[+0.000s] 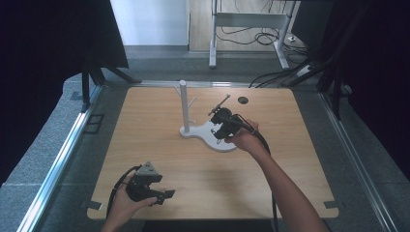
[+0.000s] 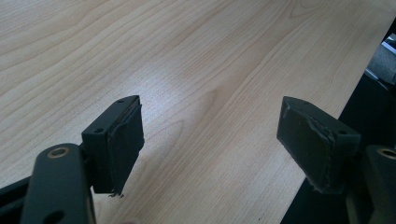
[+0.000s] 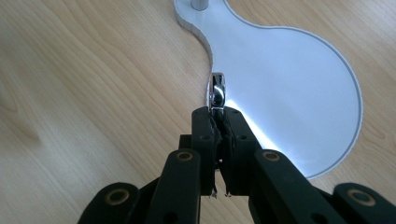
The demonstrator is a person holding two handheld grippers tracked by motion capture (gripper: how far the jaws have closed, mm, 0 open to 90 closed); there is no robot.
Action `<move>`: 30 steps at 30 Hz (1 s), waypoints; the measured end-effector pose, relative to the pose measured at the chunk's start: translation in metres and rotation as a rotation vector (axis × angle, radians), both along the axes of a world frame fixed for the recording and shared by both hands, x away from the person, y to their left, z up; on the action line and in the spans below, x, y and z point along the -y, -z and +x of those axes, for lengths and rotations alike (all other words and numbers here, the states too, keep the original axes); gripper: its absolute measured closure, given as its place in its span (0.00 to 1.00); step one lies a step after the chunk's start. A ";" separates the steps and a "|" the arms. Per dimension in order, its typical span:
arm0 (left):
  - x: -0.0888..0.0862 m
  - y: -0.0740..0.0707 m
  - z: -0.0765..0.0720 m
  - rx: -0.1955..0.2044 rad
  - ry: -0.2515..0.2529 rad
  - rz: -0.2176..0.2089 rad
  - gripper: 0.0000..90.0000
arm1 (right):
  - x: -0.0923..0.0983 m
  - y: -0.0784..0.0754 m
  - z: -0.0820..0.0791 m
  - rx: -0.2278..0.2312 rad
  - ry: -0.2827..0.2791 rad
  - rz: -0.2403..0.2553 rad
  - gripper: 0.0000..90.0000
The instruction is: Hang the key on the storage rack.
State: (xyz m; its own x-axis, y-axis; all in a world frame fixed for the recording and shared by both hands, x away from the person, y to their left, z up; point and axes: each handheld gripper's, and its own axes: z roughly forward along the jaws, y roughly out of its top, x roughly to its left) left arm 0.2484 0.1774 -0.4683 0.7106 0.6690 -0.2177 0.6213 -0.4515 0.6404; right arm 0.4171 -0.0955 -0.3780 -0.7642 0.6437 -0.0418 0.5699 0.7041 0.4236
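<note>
Left gripper (image 1: 167,194): held low at the near-left corner of the wooden table (image 1: 159,145), in the person's left hand (image 1: 126,203). Jaws spread wide, nothing between them; in the left gripper view its pads (image 2: 122,140) face bare wood near the table edge.

White stand (image 1: 215,137): table centre. A flat base with a round lobe, and an upright post (image 1: 183,104) with short pegs (image 1: 193,102) at the base's narrow end.

Right gripper (image 3: 218,112): held over the base's round lobe, in the person's right hand (image 1: 244,140). Jaws pressed together on a small shiny metal piece (image 3: 217,91), which pokes out past the tips, just above the base rim. What the piece is cannot be told; it may be a ring or a loop.

Small dark disc (image 1: 242,100): far side of the table, well apart from the stand.

Risks, as judged: the grip covers only the piece's lower end, so a tilt or knock against the rim could twist it loose. Smooth metal on worn pads may slip. A dropped piece could roll off the base.
</note>
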 end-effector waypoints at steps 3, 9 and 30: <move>0.000 0.000 0.000 0.001 -0.003 -0.003 0.26 | -0.002 0.000 0.005 0.000 0.001 -0.002 0.94; 0.000 0.000 0.000 0.000 0.000 -0.002 0.26 | -0.005 -0.003 0.012 0.007 0.004 -0.001 0.94; -0.004 -0.003 -0.001 0.004 0.003 -0.017 0.26 | -0.012 -0.011 0.035 0.005 0.037 0.015 0.94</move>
